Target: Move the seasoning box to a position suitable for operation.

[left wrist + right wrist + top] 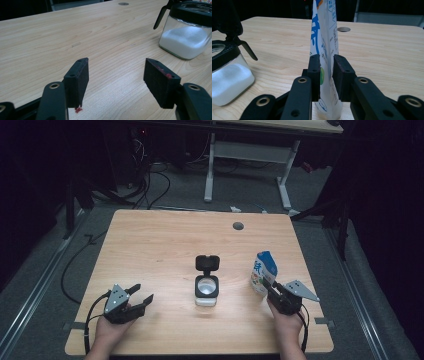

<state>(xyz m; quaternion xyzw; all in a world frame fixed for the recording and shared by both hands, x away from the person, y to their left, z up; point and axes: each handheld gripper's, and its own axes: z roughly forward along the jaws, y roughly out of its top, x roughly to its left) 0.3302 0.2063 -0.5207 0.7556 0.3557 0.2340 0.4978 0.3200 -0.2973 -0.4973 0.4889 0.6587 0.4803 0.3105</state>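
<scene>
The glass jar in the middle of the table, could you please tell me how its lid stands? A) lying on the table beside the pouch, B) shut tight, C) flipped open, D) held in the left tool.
C: the jar has its black hinged lid tipped up and back, leaving the white powder inside exposed from above.

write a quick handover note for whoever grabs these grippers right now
Left hand-held gripper: open, nothing between its jaws, resting on the table near its front left corner.
Right hand-held gripper: jaws around the blue and white pouch, which stands upright; left pad touches it, a slight gap shows at the right pad.
Glass jar: mid-table, black flip lid open, white powder inside.
Done: lid open, pouch upright.
Left: apparently whatever involves the pouch and jar.
</scene>
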